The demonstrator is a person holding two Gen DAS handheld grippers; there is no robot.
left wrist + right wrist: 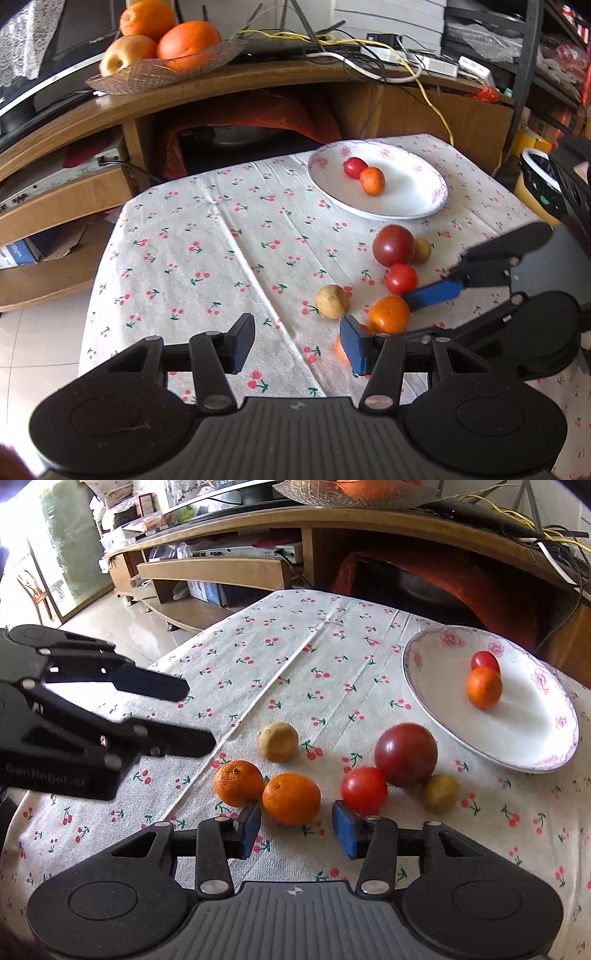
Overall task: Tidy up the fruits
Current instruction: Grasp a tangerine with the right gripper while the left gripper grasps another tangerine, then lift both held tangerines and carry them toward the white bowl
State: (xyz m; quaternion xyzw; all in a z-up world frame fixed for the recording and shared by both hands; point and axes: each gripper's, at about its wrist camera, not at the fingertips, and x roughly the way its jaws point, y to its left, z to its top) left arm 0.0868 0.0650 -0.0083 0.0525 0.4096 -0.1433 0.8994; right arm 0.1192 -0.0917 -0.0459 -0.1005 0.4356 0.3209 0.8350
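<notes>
On the cherry-print tablecloth (pixel 295 646), fruit lies loose; both grippers' jaws gape empty.

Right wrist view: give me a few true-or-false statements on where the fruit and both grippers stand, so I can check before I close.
1. The plate holds two fruits. True: a small red tomato and a small orange.
2. The right gripper is shut on an orange. False: its jaws are open, with the nearest orange just ahead of the gap.
3. Six fruits lie on the tablecloth off the plate. True.
4. The left gripper carries a fruit. False: it is open and empty.
5. The big dark red tomato sits on the plate. False: it lies on the cloth beside the plate.
</notes>
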